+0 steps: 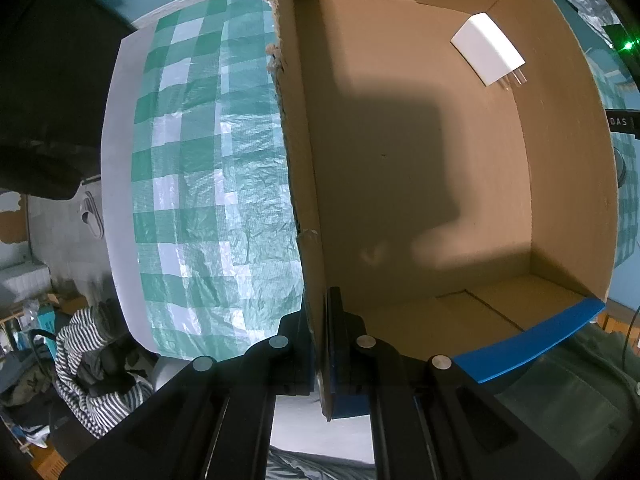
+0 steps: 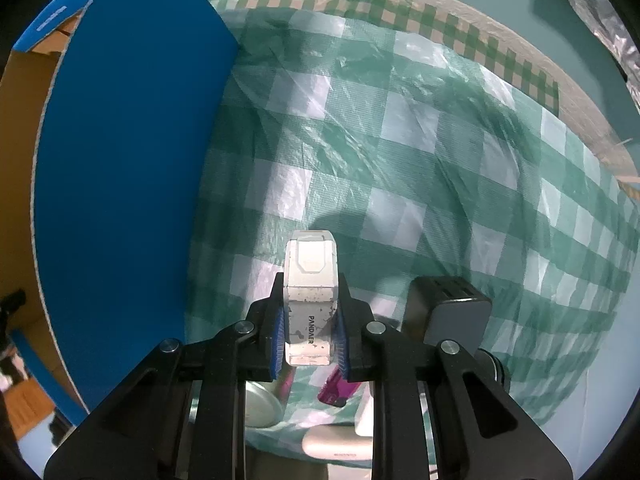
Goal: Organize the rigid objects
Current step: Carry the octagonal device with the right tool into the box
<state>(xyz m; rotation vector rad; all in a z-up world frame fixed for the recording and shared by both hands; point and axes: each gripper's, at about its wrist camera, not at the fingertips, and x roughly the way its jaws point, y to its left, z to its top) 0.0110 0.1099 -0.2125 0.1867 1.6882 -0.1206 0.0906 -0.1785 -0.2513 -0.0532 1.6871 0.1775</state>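
Note:
In the left wrist view my left gripper [image 1: 320,314] is shut on the left wall [image 1: 304,168] of an open cardboard box with blue outer sides. A white plug adapter [image 1: 486,50] with prongs lies on the box floor at the far right corner. In the right wrist view my right gripper [image 2: 310,320] is shut on a worn white and grey block [image 2: 311,276] marked PANDAER, which stands above the green checked cloth [image 2: 440,160]. The box's blue outer side [image 2: 128,160] rises just left of it.
A dark grey charger block [image 2: 448,308] stands right of the held block. A purple lighter [image 2: 338,390], a round metal tin [image 2: 260,404] and a pale rounded item [image 2: 336,446] lie under the gripper. Striped clothing [image 1: 92,360] lies off the table's left.

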